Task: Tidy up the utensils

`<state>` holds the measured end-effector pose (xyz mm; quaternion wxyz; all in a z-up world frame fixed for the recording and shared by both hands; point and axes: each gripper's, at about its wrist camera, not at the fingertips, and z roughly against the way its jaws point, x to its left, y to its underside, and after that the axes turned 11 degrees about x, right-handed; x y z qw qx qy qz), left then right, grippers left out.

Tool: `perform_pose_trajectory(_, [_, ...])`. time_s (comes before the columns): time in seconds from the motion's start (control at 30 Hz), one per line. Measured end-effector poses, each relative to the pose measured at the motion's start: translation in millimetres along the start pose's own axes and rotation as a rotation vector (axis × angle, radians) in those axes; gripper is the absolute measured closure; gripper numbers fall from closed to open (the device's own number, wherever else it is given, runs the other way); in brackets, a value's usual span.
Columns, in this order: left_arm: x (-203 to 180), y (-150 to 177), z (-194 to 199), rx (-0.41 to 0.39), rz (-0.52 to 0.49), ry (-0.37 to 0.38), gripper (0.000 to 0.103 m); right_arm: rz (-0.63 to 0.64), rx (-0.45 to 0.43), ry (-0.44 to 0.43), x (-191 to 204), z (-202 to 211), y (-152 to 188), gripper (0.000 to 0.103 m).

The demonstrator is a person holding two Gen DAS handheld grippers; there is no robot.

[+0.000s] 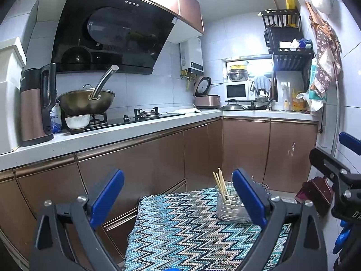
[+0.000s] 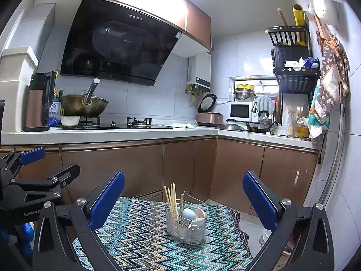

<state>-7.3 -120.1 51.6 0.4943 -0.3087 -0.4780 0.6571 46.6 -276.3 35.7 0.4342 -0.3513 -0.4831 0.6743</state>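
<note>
Two grippers with blue pads are held up near the cameras, the left gripper [image 1: 178, 197] and the right gripper [image 2: 183, 199], and both have their jaws wide apart with nothing between them. I think they are held back like this so the person can see the table past them. White letters on the black frame of the left gripper read "GenRob", and the rest is cut off. Just past the pads lies a zigzag cloth of blue, teal and tan yarn [image 2: 144, 232] that covers a small table. Near its far edge stands a clear oval holder with a wire frame [image 2: 186, 225]. Thin wooden chopsticks [image 2: 171, 199] stand upright at its left end, and round spoon bowls in pale blue, pink and white [image 2: 194, 214] lean at its right end. So the utensils already sit together in the holder, sorted by kind, and I see none loose on the cloth. Farther off is a white counter with brown cupboard doors [image 2: 140, 133]. On it stand a brown and black kettle [image 2: 39, 103], a blue bag with Chinese writing too small to read [image 2: 54, 115], and a big dark wok on the stove [image 2: 84, 106].
</note>
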Motion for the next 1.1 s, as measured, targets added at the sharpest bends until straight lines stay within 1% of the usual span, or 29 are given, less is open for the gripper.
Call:
perform_pose_trajectory(0.63, [-3.0, -0.3, 2.7, -0.017, -0.018, 0.011, 0.005, 0.011, -0.002, 0.009, 1.5, 0.1, -1.7, 0.0])
perform_pose_trajectory(1.1, [-2.1, 0.6, 3.1, -0.024, -0.012, -0.003, 0.005, 0.013, -0.006, 0.014, 2.7, 2.9, -3.3, 0.0])
